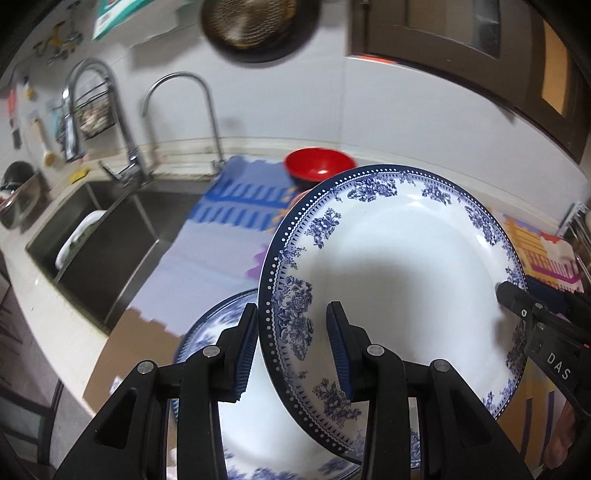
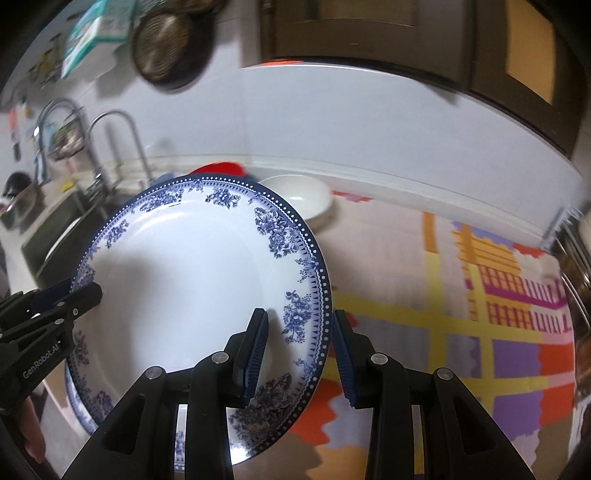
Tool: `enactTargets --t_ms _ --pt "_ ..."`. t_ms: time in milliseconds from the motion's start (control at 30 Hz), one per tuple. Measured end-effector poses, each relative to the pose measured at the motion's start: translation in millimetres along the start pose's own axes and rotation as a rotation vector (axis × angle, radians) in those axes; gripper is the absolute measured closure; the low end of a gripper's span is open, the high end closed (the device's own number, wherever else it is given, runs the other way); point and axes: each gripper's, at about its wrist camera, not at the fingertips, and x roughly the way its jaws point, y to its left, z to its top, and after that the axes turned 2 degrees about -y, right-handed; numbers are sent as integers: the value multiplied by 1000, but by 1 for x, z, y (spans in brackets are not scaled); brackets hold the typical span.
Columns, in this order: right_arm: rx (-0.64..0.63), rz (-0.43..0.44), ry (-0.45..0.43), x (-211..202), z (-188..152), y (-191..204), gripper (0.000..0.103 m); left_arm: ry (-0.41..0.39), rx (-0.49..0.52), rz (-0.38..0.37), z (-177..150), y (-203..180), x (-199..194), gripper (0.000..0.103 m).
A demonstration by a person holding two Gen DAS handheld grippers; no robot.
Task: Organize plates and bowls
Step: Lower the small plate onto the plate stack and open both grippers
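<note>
A blue-and-white floral plate [image 1: 406, 266] is held tilted in the air between both grippers. My left gripper [image 1: 293, 310] is shut on its left rim, and my right gripper [image 2: 300, 314] is shut on its right rim [image 2: 317, 295]. Each gripper also shows in the other's view, the right gripper [image 1: 509, 291] at the plate's far edge and the left gripper [image 2: 85, 291] likewise. A second matching plate [image 1: 221, 321] lies on the counter just below. A red bowl [image 1: 319, 168] and a white bowl [image 2: 303, 199] stand behind, near the wall.
A steel sink [image 1: 110, 240] with two tall faucets [image 1: 207, 110] lies to the left. A colourful patterned mat [image 2: 480, 314] covers the counter to the right. A round pan [image 1: 258, 26] hangs on the wall above. A metal rack edge [image 1: 581, 229] stands at the far right.
</note>
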Motion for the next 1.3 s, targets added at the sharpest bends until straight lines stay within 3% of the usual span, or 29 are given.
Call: enactTargets --t_ms 600,1300 --pt "-177 150 121 36 -21 87 67 131 -133 151 -52 76 10 66" --pt "-216 164 262 77 -41 108 66 246 -128 158 -69 87 44 66"
